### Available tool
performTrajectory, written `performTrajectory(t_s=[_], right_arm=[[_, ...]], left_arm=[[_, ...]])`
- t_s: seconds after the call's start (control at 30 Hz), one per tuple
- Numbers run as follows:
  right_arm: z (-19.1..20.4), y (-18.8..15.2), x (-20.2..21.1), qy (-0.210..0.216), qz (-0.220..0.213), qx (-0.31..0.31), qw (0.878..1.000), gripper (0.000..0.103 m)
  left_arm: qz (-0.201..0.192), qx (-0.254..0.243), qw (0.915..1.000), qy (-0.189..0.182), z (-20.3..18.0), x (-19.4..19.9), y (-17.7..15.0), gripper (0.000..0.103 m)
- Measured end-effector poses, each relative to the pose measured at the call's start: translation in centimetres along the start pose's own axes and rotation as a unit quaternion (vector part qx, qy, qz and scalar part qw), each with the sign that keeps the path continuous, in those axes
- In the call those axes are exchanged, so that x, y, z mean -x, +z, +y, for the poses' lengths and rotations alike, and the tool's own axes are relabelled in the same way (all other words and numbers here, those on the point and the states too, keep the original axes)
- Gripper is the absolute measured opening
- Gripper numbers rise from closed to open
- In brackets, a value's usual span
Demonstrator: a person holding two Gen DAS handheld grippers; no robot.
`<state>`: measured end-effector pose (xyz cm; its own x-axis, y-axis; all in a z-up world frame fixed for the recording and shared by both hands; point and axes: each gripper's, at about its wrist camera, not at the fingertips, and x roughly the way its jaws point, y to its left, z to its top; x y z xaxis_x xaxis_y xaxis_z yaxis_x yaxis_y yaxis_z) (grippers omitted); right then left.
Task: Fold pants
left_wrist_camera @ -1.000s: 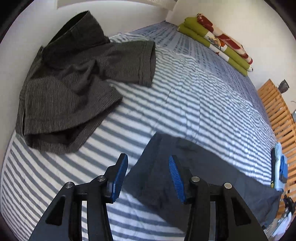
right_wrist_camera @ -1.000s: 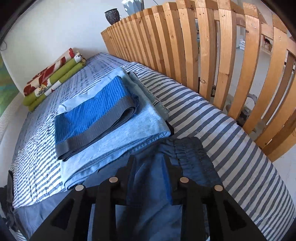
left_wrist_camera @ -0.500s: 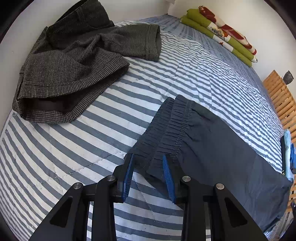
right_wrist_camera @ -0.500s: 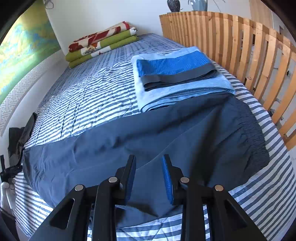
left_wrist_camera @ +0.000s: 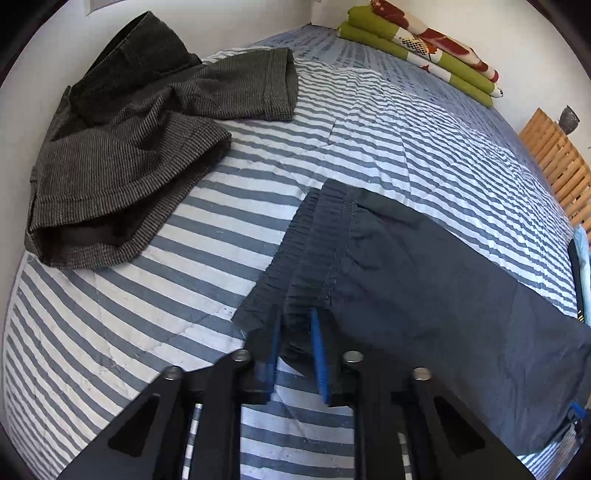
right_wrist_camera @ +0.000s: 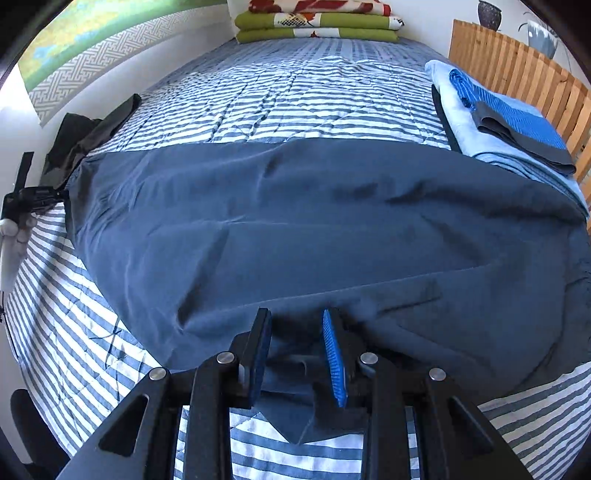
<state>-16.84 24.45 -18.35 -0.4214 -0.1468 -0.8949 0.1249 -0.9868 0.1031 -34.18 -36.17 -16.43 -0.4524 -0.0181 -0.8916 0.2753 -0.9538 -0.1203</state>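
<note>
Navy pants (right_wrist_camera: pixel 314 221) lie spread across the striped bed (right_wrist_camera: pixel 295 96). In the left wrist view their gathered elastic waistband (left_wrist_camera: pixel 317 254) runs toward my left gripper (left_wrist_camera: pixel 295 343), which is shut on its near corner. My right gripper (right_wrist_camera: pixel 295 354) grips the pants' near edge at the other end, and a fabric corner hangs below its blue pads (right_wrist_camera: pixel 334 358). The right wrist view also shows the left gripper (right_wrist_camera: pixel 33 199) small at the far left, with a hand (right_wrist_camera: pixel 11 229) behind it.
A crumpled grey knit garment (left_wrist_camera: pixel 122 158) lies at the bed's far left. A folded stack of light blue and bright blue clothes (right_wrist_camera: pixel 509 125) sits beside a wooden slatted rail (right_wrist_camera: pixel 517 62). Rolled green and red blankets (right_wrist_camera: pixel 317 22) line the far wall.
My left gripper came down onto the waistband and shut on its corner. The right gripper swung around from the rail side, and the pants went from bunched to spread flat.
</note>
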Motion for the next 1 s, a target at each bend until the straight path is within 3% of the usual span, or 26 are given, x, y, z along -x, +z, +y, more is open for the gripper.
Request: performTrajectory(t_s=[0.1, 0.17, 0.33, 0.43, 0.53, 0.63, 0.7, 0.77, 0.83, 0.9, 0.93, 0.97, 1.0], right_arm=[[0.0, 0.0, -0.8, 0.000, 0.008, -0.003, 1.000, 0.026], [0.1, -0.1, -1.0, -0.001, 0.009, -0.002, 1.000, 0.026], [0.3, -0.1, -1.0, -0.004, 0.010, 0.002, 1.000, 0.026], [0.2, -0.1, -0.5, -0.004, 0.005, 0.004, 1.000, 0.026], [0.5, -0.1, -0.4, 0.001, 0.005, 0.007, 1.000, 0.026], [0.8, -0.4, -0.6, -0.003, 0.007, 0.015, 1.000, 0.026], [0.9, -0.6, -0.5, -0.005, 0.005, 0.021, 1.000, 0.026], [1.1, -0.7, 0.0, -0.005, -0.002, 0.031, 0.999, 0.026], [1.5, -1.0, 0.5, -0.001, -0.009, 0.050, 0.999, 0.028], [2.0, -1.2, 0.9, 0.007, -0.011, 0.073, 0.997, 0.032], [2.4, -1.4, 1.1, 0.009, -0.011, 0.088, 0.996, 0.034], [2.8, -1.6, 1.3, 0.011, -0.012, 0.101, 0.995, 0.034], [3.1, -1.8, 1.5, 0.014, -0.011, 0.110, 0.994, 0.034]], left_arm=[[-0.008, 0.001, 0.9999, -0.005, 0.7, 0.1, 0.5, 0.009], [0.000, -0.018, 0.9997, 0.016, 0.4, -0.6, 0.5, 0.010], [-0.002, 0.001, 1.0000, 0.009, 1.0, -0.2, 0.5, 0.008], [-0.018, -0.016, 0.9992, 0.031, 0.8, 1.0, 0.5, 0.007], [-0.030, -0.003, 0.9989, 0.037, 1.6, 1.6, 0.8, 0.007], [-0.001, 0.010, 0.9996, 0.025, 2.2, 0.2, 0.8, 0.013], [0.020, 0.027, 0.9993, 0.016, 2.6, -0.4, 0.4, 0.059], [0.003, 0.034, 0.9994, 0.008, 2.6, -0.2, -0.3, 0.074], [0.011, 0.040, 0.9991, 0.014, 2.4, -1.1, -0.7, 0.080], [0.030, 0.059, 0.9978, 0.001, 2.2, -2.8, -1.3, 0.083], [0.002, 0.045, 0.9988, 0.018, 1.3, -2.5, -1.6, 0.081], [0.003, 0.028, 0.9991, 0.032, 0.3, -2.8, -1.7, 0.073], [-0.004, 0.016, 0.9988, 0.046, -0.4, -2.7, -1.7, 0.057]])
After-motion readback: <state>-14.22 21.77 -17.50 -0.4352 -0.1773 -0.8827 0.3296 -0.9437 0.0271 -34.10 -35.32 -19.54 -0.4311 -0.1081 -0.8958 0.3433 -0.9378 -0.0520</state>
